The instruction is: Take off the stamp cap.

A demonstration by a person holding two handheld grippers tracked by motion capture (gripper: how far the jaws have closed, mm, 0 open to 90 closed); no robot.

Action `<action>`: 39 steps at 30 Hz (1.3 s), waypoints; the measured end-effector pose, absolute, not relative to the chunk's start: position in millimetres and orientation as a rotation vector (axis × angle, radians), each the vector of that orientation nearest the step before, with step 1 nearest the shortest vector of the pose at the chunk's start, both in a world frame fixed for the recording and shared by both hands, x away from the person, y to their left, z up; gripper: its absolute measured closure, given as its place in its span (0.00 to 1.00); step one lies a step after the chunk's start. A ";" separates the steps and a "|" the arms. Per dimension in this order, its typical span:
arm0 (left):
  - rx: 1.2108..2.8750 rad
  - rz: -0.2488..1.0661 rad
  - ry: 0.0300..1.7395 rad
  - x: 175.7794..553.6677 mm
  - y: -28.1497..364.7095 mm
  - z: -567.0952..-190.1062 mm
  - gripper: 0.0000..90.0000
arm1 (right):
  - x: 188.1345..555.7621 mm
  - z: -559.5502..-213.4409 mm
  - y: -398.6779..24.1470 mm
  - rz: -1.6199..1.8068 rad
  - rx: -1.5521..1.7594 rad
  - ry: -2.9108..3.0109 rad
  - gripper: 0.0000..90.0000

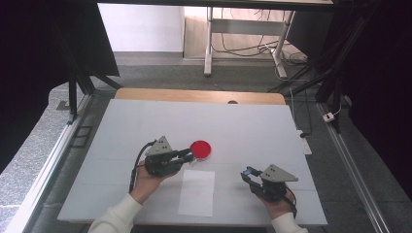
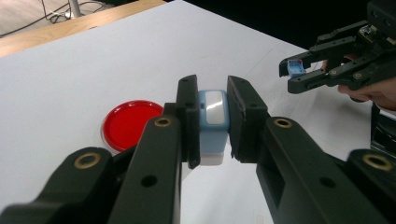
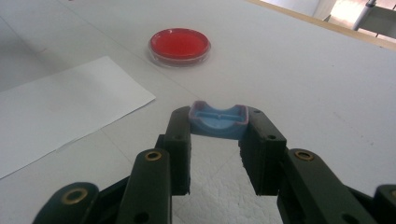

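My left gripper point(image 1: 190, 155) point(image 2: 212, 100) is shut on a small light-blue and white block point(image 2: 213, 122), held just above the table beside a round red dish point(image 1: 200, 149) point(image 2: 130, 123). To the right, my right gripper point(image 1: 248, 173) point(image 3: 218, 122) is shut on a shallow blue cap point(image 3: 218, 120) point(image 2: 296, 68), pinched between its tips with the hollow side up. The red dish point(image 3: 180, 45) lies well beyond the right gripper. A white sheet of paper point(image 1: 197, 192) point(image 3: 60, 112) lies flat between the two hands, near the front edge.
The white tabletop point(image 1: 252, 126) ends in a wooden strip point(image 1: 194, 95) at the far side. Beyond it are grey floor, desk legs and cables. Dark curtains and metal rails flank both sides.
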State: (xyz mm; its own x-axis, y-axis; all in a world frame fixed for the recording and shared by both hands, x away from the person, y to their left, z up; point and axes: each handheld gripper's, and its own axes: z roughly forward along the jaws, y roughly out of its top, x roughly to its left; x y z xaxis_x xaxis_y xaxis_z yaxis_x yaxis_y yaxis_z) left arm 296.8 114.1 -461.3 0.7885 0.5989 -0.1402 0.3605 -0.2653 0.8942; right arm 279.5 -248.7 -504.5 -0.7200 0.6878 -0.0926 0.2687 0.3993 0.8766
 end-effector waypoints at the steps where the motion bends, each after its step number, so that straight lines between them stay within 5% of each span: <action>1: 1.887 0.272 0.729 297.6 113.9 -460.6 0.84 | 279.6 -504.5 -248.5 1.268 0.816 2.218 0.71; 39: 1.955 0.267 0.690 326.4 105.0 -447.0 0.83 | 284.4 -504.5 -247.5 1.250 0.799 2.216 0.71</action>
State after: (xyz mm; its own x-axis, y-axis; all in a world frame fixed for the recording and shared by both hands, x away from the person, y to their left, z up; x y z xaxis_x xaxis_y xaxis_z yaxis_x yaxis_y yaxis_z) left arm 326.4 105.0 -447.0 0.8126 0.5728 -0.1078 0.3512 -0.3336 0.8749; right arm 284.4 -247.5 -504.5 -0.7200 0.6845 -0.1143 0.2560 0.4151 0.8730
